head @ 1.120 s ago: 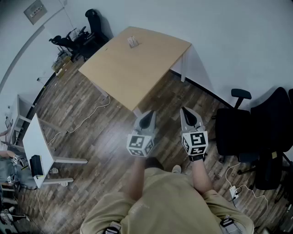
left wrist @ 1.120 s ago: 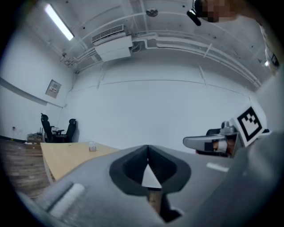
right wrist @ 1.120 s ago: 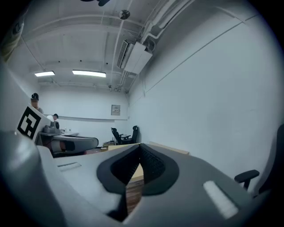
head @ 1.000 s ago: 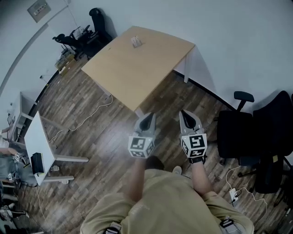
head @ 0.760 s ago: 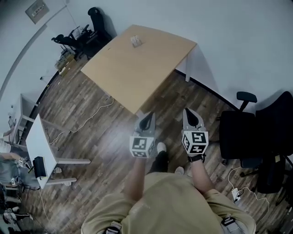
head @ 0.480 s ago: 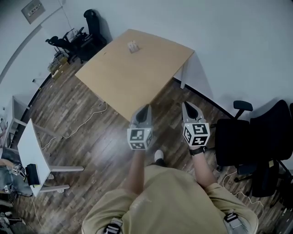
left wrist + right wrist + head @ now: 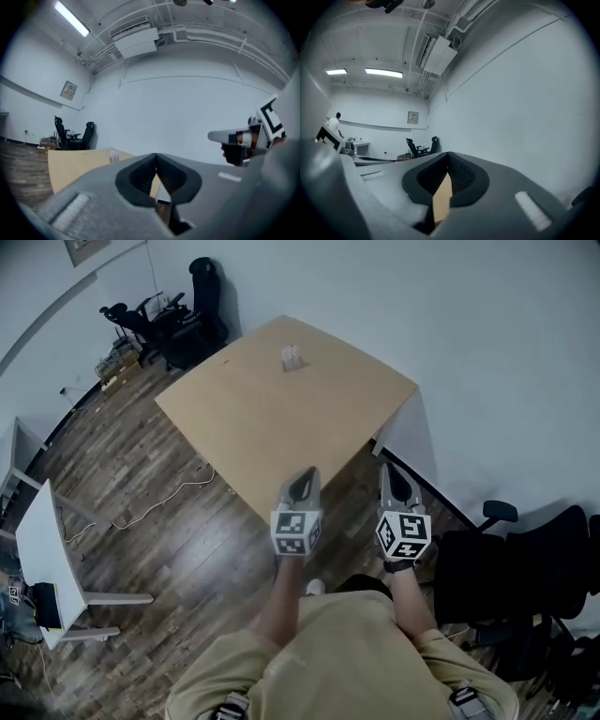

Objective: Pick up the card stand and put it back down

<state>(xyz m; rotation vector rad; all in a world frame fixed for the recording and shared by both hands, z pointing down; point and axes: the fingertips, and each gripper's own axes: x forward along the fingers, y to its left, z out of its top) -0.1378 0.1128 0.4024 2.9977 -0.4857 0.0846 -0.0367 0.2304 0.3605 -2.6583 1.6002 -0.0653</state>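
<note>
The card stand (image 7: 292, 358) is a small pale holder standing near the far edge of the light wooden table (image 7: 244, 418). In the left gripper view the card stand (image 7: 114, 155) shows far off on the tabletop. My left gripper (image 7: 305, 474) hangs in the air over the table's near edge, jaws shut and empty. My right gripper (image 7: 392, 470) is level with it, just off the table's right corner, also shut with nothing held. In the left gripper view the closed tips of my left gripper (image 7: 156, 157) point across the table. The tips of my right gripper (image 7: 448, 155) meet.
Black office chairs (image 7: 492, 563) stand close on the right by the white wall. More black chairs (image 7: 202, 282) sit in the far left corner. A white desk (image 7: 42, 540) stands at the left, and a cable (image 7: 159, 502) lies on the wood floor.
The person has walked up to the table. Both grippers have moved from over the floor to the table's near edge, still shut. The card stand has not moved.
</note>
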